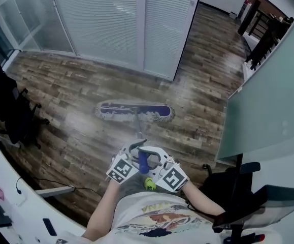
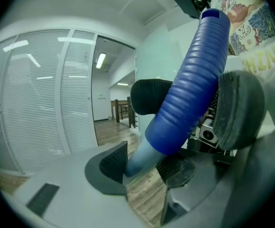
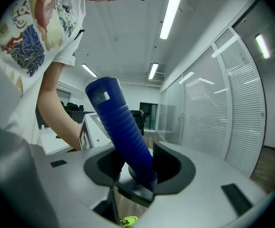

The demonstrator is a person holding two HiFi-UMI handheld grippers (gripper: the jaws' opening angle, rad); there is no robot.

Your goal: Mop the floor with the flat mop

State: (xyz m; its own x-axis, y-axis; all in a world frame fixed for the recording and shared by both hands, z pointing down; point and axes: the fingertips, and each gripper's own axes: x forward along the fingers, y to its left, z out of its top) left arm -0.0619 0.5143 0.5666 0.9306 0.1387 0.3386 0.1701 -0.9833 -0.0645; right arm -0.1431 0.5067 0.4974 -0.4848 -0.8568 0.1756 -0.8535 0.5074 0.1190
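Observation:
The flat mop head (image 1: 134, 111), blue with a pale fringe, lies flat on the wood floor ahead of me. Its handle (image 1: 138, 131) runs back to a blue ribbed grip (image 1: 143, 161) held between both grippers at my waist. My left gripper (image 1: 131, 154) is on the left of the grip and my right gripper (image 1: 159, 161) on the right. In the left gripper view the grip (image 2: 189, 89) and the pale shaft (image 2: 139, 160) pass between the left gripper (image 2: 144, 167), whose pads touch them. In the right gripper view the right gripper (image 3: 139, 167) is closed on the grip (image 3: 123, 132).
A glass partition with white blinds (image 1: 111, 24) stands beyond the mop. Black office chairs sit at the left (image 1: 14, 116) and lower right (image 1: 238, 187). A frosted glass wall (image 1: 268, 105) lines the right, a white desk (image 1: 4, 187) the lower left. A cable (image 1: 60, 184) lies on the floor.

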